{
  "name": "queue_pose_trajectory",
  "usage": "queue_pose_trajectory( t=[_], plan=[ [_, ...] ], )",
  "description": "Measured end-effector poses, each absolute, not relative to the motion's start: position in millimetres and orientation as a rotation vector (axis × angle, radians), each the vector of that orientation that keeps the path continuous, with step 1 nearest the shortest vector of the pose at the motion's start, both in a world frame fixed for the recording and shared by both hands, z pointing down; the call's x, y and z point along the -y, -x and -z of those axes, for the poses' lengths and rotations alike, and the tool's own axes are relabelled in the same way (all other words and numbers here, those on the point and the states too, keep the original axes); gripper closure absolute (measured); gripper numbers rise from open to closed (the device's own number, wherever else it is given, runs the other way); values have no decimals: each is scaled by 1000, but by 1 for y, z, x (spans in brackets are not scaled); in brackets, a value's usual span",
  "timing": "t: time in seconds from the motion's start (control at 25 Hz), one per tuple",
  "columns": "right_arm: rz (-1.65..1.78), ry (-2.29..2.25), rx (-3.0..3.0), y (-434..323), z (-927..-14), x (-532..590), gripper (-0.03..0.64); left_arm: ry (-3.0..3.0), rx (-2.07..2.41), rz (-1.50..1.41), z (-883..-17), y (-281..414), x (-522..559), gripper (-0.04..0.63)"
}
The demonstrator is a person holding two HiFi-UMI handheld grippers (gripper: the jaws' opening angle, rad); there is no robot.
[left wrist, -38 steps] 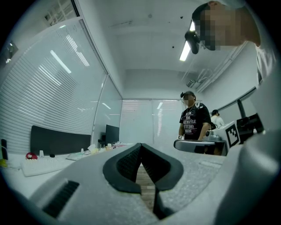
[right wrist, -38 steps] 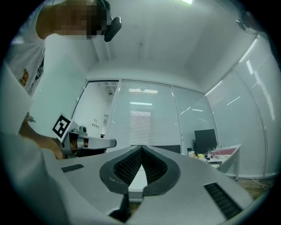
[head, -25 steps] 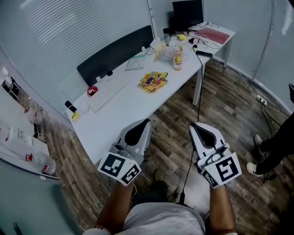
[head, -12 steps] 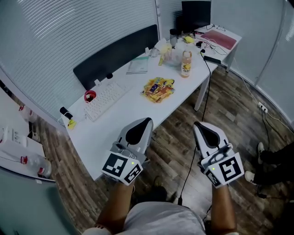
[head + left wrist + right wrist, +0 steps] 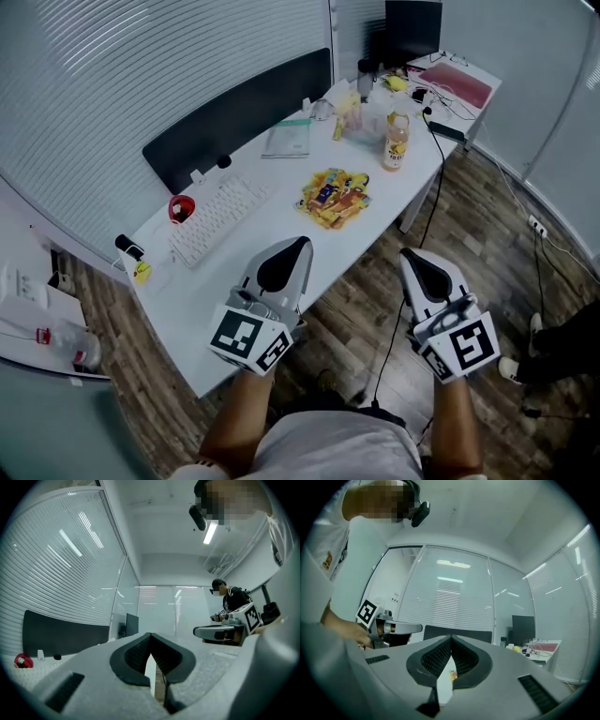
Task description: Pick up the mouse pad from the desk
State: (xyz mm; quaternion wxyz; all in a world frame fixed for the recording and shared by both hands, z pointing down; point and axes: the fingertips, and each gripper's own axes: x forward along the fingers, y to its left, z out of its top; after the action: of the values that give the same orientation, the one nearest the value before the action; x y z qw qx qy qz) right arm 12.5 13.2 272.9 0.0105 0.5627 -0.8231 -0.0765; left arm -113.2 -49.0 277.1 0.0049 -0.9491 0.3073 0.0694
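You've brought both grippers nearer the white desk (image 5: 281, 202). Your left gripper (image 5: 292, 251) and right gripper (image 5: 417, 264) each have their jaws pressed together on nothing. The keyboard (image 5: 214, 220) lies ahead of the left one. The black mouse pad (image 5: 234, 112) lies just behind the keyboard, well apart from both. Print on the snack packets (image 5: 336, 195) right of the keyboard is too small to read.

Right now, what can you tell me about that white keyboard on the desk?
The white keyboard is a slim, plastic-looking slab with rows of pale keys. It lies flat on the white desk, toward the left end, roughly parallel to the black panel behind it. A red round object sits by its left end; whether they touch is unclear. Nothing lies on it. The left gripper and right gripper, both shut, are clear of it.
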Motion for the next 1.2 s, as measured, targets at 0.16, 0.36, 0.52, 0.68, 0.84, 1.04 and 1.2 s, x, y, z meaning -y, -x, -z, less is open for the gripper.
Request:
queue_pose_trajectory(
  t=[0.16,0.36,0.52,0.68,0.84,1.04,1.2],
  plan=[
    [224,-1753,2560,-7,-278,9,605,2984,-967,-212,-283,119,73,581],
    [192,-1760,2546,-7,-284,27,604,3003,-967,-199,-290,121,92,580],
    [174,-1757,2540,-9,-287,38,606,3014,-963,-186,-293,117,103,580],
    [153,-1753,2538,-16,-292,48,606,3019,-975,-169,-297,111,112,580],
    [139,-1736,2552,-21,-298,62,605,3013,-1000,-143,-303,108,125,581],
    [141,-1700,2576,-32,-304,86,605,2997,-1039,-105,-310,97,144,581],
    [138,-1677,2587,-50,-308,109,606,2984,-1082,-66,-313,82,163,581]
  ],
)
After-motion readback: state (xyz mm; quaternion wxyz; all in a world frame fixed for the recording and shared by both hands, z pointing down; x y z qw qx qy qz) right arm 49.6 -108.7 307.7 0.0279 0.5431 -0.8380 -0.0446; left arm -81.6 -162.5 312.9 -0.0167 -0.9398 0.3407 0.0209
